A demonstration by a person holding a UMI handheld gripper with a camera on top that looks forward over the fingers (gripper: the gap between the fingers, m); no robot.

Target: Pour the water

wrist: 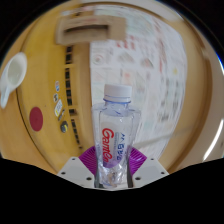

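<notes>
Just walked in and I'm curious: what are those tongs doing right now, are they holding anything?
Tongs: closed on the clear water bottle, white cap on, held upright between the two pink pads above the wooden table.

A wooden worktop (40,70) is filling the view, looking like a desk or dining table in a home or office. A printed paper sheet (135,60) is lying at twelve o'clock, and a white cup (12,75) is sitting at nine o'clock.

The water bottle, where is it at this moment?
In the gripper view, the water bottle stands upright between the gripper fingers, clamped by both pads, above the wooden table.
</notes>
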